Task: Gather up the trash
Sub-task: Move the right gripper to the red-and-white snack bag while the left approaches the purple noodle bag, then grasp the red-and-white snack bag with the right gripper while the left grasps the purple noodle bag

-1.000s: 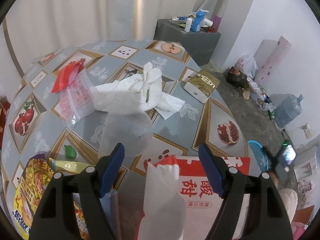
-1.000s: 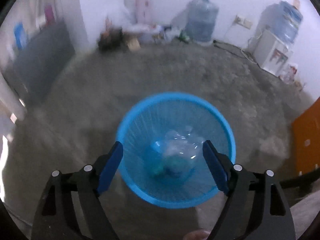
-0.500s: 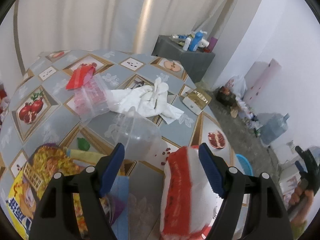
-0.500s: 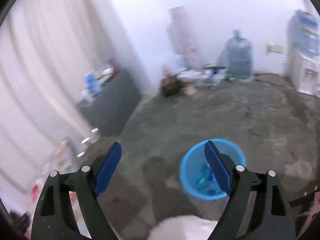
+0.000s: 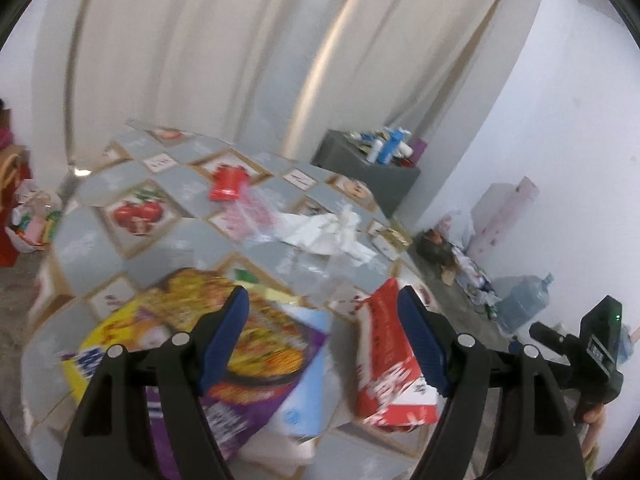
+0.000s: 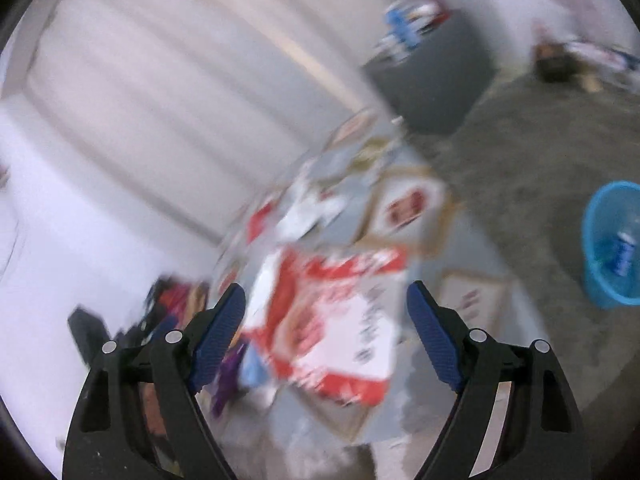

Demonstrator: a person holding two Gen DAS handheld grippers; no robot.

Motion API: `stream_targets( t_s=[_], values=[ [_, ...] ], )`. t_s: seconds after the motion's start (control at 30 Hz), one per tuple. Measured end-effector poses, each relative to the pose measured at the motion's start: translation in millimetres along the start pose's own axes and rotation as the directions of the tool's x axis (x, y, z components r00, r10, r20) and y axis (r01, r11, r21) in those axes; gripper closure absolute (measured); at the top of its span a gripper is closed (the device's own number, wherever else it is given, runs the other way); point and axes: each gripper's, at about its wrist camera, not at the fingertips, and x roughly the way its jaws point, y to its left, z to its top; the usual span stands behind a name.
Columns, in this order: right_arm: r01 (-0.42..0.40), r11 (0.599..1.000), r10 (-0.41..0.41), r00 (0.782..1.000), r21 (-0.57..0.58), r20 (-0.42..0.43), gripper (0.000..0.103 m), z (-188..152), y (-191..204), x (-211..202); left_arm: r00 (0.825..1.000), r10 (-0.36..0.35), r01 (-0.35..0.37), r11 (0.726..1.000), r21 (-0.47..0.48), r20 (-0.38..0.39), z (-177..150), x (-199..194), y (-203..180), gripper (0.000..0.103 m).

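Trash lies on a table with a fruit-pattern cloth (image 5: 160,184). My left gripper (image 5: 324,336) is open and empty above the near edge, over a yellow noodle packet (image 5: 248,336) and a red and white box (image 5: 388,364). Farther back lie crumpled white paper (image 5: 332,232), a clear plastic bag (image 5: 256,212) and a red wrapper (image 5: 228,180). My right gripper (image 6: 326,332) is open and empty, aimed at the same red and white box (image 6: 340,320); this view is blurred. A blue bin (image 6: 612,248) with a bottle inside stands on the floor at the right.
A grey cabinet (image 5: 368,172) with bottles stands behind the table by white curtains. Clutter and a water jug (image 5: 524,304) lie along the right wall. The other gripper's body (image 5: 592,356) shows at the right edge. Bags sit on the floor at far left.
My right gripper swung from above the blue bin back to the table. My left gripper pulled back and tilted up, so the noodle packet and red box now lie under it.
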Motion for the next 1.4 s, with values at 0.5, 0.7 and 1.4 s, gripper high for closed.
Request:
stream_targets(
  t_s=[0.5,0.7,1.4],
  values=[
    [-0.046,0.952,0.006,0.991,-0.302,-0.131,0.025,-57,72,63,0.990,0.104,-0.106,0.994,0.017,0.091,-65,-61,70,0.029],
    [0.009,0.956,-0.051,0.989,-0.293,-0.137,0.029,-55,73,81,0.999,0.040,-0.046,0.976,0.213,0.030,-82,-65,51,0.029],
    [0.104,0.959,-0.144,0.980,-0.263,-0.139,0.068,-58,59,122,0.910,0.412,-0.351,0.722,0.595,0.038,-133,14,37,0.035]
  ],
)
